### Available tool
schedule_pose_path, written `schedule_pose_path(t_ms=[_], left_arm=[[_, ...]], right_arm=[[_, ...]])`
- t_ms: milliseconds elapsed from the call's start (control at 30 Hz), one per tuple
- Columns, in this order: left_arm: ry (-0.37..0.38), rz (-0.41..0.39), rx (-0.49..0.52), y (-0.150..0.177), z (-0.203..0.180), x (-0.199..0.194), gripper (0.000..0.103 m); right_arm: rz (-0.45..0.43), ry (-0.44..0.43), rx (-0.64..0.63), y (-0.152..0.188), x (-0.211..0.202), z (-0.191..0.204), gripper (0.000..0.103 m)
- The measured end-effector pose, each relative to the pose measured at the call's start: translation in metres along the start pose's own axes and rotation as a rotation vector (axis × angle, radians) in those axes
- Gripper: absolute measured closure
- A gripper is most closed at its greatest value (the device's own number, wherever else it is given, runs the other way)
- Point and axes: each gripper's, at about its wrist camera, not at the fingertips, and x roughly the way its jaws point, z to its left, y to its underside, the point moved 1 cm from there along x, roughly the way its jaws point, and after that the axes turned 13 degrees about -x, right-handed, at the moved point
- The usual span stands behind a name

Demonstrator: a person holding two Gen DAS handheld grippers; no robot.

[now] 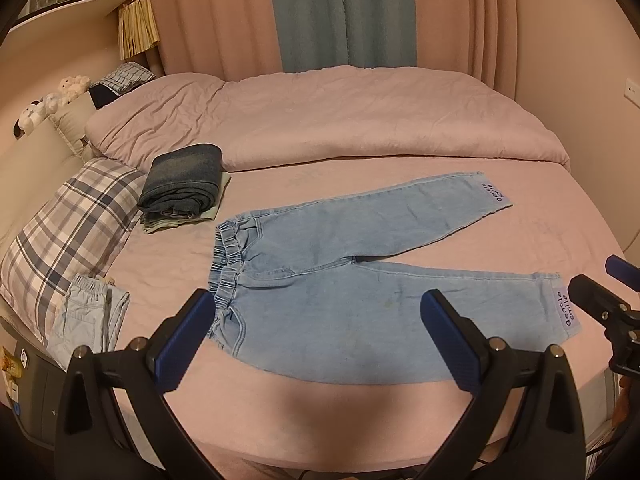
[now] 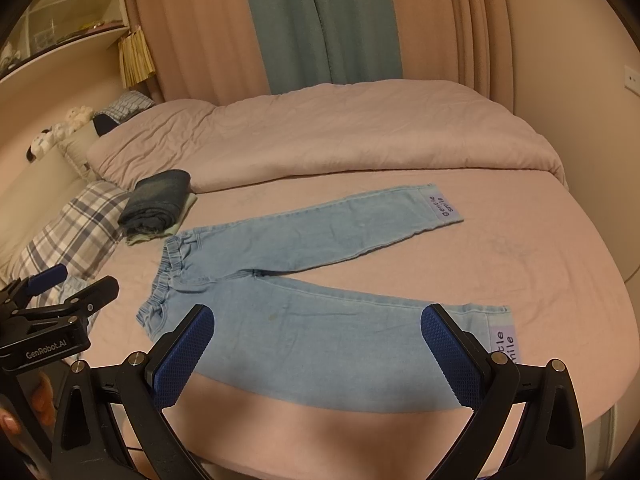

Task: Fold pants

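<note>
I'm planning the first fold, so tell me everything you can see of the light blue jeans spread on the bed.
The light blue jeans look like soft, pale denim and lie flat on the pink bedsheet, unfolded. The gathered elastic waistband points left, and the two legs splay apart in a V toward the right. Each cuff carries a lilac patch reading "gentle smile". A small brownish spot marks the near leg. Neither claw touches them.

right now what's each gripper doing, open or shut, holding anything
Left gripper: open, holding nothing, hovering over the waistband end of the light blue pants.
Right gripper: open, holding nothing, over the near leg of the pants.
</note>
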Motion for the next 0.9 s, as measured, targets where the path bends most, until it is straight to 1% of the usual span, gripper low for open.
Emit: schedule_pose_path(t_ms=[900], left_arm=[[0.002, 0.017, -0.003, 0.0004, -0.0007, 0.0065, 0.000]], right_arm=[[0.002, -0.006, 0.001, 0.0028, 0.0020, 0.0027, 0.000]])
